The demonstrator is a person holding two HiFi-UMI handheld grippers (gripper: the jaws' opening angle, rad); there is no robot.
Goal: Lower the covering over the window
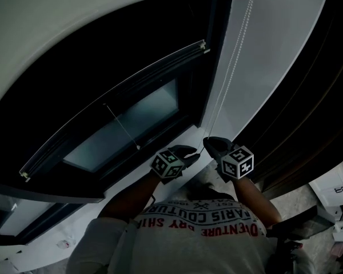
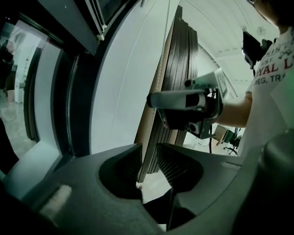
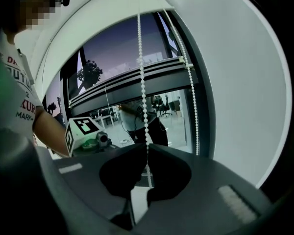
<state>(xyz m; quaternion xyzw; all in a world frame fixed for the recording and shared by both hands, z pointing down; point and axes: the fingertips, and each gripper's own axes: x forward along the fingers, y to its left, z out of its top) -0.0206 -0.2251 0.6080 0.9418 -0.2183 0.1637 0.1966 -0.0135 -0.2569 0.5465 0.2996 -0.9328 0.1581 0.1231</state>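
The window's blind is rolled partway down; its bottom rail (image 1: pixel 120 99) crosses the dark glass, also seen as the bottom rail (image 3: pixel 132 82) in the right gripper view. A white bead chain (image 1: pixel 234 56) hangs along the right side of the frame. My right gripper (image 1: pixel 208 143) is shut on one strand of the bead chain (image 3: pixel 141 72), pinched between the jaws at my right gripper (image 3: pixel 147 148); the second strand (image 3: pixel 190 92) hangs free beside it. My left gripper (image 1: pixel 193 150) sits just left of the right one. Its jaws stand apart at my left gripper (image 2: pixel 148 160), with nothing pressed between them.
A thin pull cord (image 1: pixel 121 127) dangles from the rail's middle. A white wall panel (image 1: pixel 274 67) runs beside the chain, with dark slatted panels (image 1: pixel 314 101) further right. The white sill (image 1: pixel 177 141) lies under the grippers. White furniture (image 1: pixel 334 190) stands at the lower right.
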